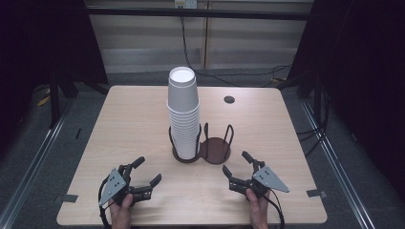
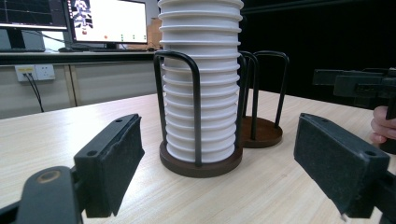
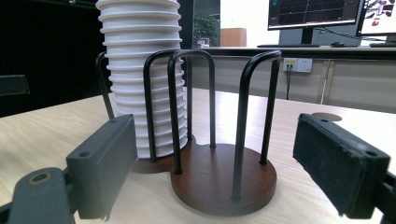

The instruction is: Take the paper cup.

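Ahead of my left gripper (image 2: 219,163), the stack of white cups (image 2: 201,79) runs off the top edge, so its upper cups and mouth are cut away — the same holds ahead of my right gripper (image 3: 210,163). The stack hides the far posts and the base centre of its ring of the brown cup holder (image 2: 201,165). Beyond that stack, the monitors (image 2: 109,21) are cropped at the top, their screen contents too small to read. To the right of my left gripper, my other hand (image 2: 384,129) is cut by the frame edge. In the high view, my forearms leave the bottom edge.
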A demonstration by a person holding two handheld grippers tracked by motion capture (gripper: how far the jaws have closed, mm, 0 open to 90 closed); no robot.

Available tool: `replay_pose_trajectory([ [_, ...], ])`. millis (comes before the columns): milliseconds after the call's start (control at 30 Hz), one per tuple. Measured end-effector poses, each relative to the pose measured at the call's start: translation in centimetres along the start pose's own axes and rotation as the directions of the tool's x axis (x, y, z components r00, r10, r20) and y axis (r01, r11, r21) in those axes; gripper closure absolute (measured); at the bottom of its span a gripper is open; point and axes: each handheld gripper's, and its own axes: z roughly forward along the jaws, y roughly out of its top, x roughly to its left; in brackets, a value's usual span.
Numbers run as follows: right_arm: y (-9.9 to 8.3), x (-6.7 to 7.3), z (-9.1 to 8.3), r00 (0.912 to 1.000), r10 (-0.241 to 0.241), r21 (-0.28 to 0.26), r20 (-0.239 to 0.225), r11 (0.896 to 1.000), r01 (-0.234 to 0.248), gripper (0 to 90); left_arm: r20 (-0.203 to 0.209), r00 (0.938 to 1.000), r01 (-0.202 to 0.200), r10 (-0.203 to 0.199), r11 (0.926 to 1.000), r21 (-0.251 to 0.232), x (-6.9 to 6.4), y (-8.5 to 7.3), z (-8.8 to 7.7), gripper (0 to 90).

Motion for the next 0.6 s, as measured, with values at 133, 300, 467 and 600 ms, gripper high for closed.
replay_pose_trajectory([
  [133, 0.01, 0.00, -0.01, 1.0000, 0.002, 0.002, 0.000, 1.000, -0.002, 12.9, 0.002, 1.0000, 0.000, 0.000, 1.0000, 0.000, 0.00, 0.00, 0.00, 15.5],
  [300, 0.03, 0.08, 0.06, 0.9999, -0.003, 0.008, 0.011, 1.000, 0.003, 12.7, 0.001, 1.0000, 0.001, -0.001, 1.0000, 0.000, 0.00, 0.00, 0.01, 15.5],
  [467, 0.09, 0.05, 0.17, 1.0000, 0.006, 0.025, 0.005, 1.000, -0.006, 12.8, 0.004, 1.0000, 0.001, -0.001, 1.0000, 0.000, 0.01, 0.01, 0.01, 15.5],
  [600, 0.23, -0.05, 0.52, 0.9993, 0.036, 0.065, -0.012, 0.997, -0.035, 13.6, 0.004, 1.0000, 0.002, -0.002, 1.0000, 0.000, 0.01, 0.01, 0.02, 15.5],
])
